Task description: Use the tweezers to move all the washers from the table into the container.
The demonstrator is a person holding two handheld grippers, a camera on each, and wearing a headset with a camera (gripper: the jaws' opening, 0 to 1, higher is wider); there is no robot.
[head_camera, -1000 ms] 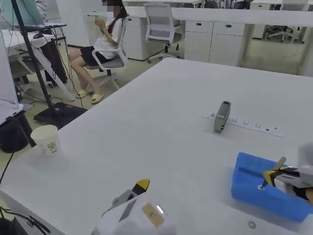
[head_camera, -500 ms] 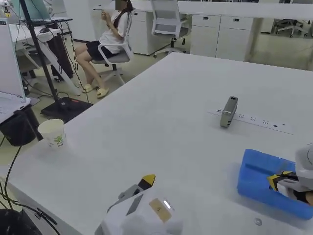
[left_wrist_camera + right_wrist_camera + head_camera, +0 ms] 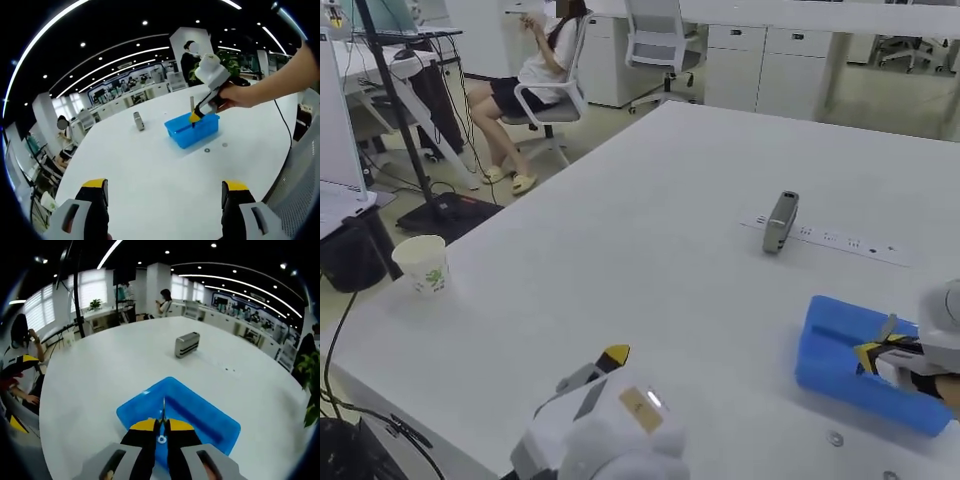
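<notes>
Right claw (image 3: 162, 426) pinching tweezers (image 3: 163, 409) over blue container (image 3: 212, 421); left claw (image 3: 165, 188) spread; two washers (image 3: 207, 150) on bench (image 3: 150, 165).

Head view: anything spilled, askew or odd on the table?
Nothing spilled or damaged. Two washers lie on the table just outside the blue container, not yet moved. The paper cup stands upright but very near the table edge. The right gripper holds the tweezers over the container.
</notes>
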